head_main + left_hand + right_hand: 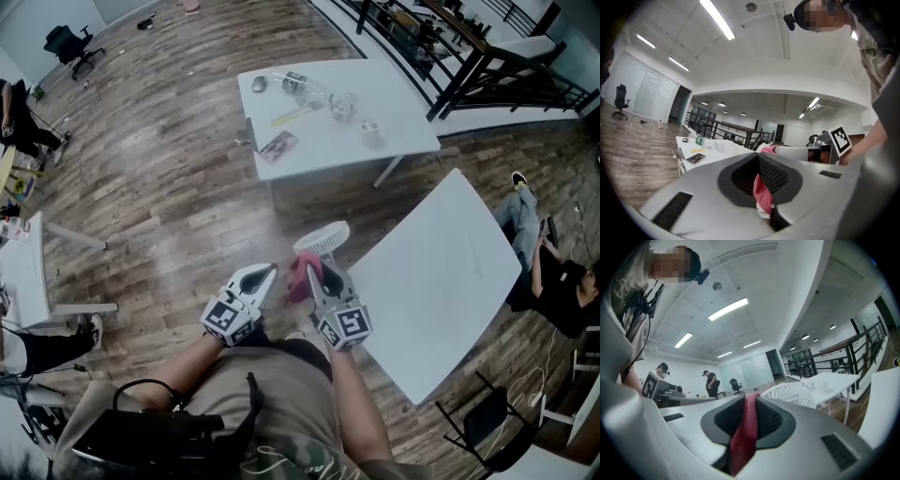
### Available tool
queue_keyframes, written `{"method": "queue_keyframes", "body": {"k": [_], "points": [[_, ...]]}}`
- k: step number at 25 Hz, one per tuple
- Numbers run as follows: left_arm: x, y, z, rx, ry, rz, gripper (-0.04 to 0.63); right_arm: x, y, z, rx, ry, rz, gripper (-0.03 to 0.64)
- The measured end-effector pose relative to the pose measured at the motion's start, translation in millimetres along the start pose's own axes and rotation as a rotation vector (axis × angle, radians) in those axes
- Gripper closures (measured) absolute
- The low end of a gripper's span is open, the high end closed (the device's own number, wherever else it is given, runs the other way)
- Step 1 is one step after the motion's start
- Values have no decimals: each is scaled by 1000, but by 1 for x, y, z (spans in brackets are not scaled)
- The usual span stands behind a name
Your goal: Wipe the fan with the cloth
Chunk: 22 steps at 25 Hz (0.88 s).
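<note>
Left claw (271, 272) closed, pinching an edge of the pink cloth (300, 281). Right claw (316, 270) clamped on the same cloth. Fan (324, 238) just beyond, beside the desk (441, 272) corner. Fan base hidden behind cloth and claw.

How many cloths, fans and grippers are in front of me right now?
cloth: 1
fan: 1
grippers: 2 (left gripper, right gripper)
Total: 4
</note>
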<state>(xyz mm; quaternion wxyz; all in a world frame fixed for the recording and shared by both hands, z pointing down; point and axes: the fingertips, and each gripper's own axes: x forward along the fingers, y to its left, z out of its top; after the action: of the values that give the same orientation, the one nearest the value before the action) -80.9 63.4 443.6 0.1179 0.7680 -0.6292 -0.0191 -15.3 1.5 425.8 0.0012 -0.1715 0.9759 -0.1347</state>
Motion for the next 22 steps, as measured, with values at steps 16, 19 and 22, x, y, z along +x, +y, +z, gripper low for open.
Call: {"method": "queue_keyframes", "body": {"k": [16, 19, 22], "points": [[6, -3, 2, 0, 7, 7, 575, -8, -25, 16, 57, -69, -34, 552], [6, -2, 3, 9, 11, 2, 575, -9, -28, 19, 62, -80, -36, 552], [7, -3, 3, 5, 12, 0, 575, -11, -30, 23, 62, -97, -39, 552]]}}
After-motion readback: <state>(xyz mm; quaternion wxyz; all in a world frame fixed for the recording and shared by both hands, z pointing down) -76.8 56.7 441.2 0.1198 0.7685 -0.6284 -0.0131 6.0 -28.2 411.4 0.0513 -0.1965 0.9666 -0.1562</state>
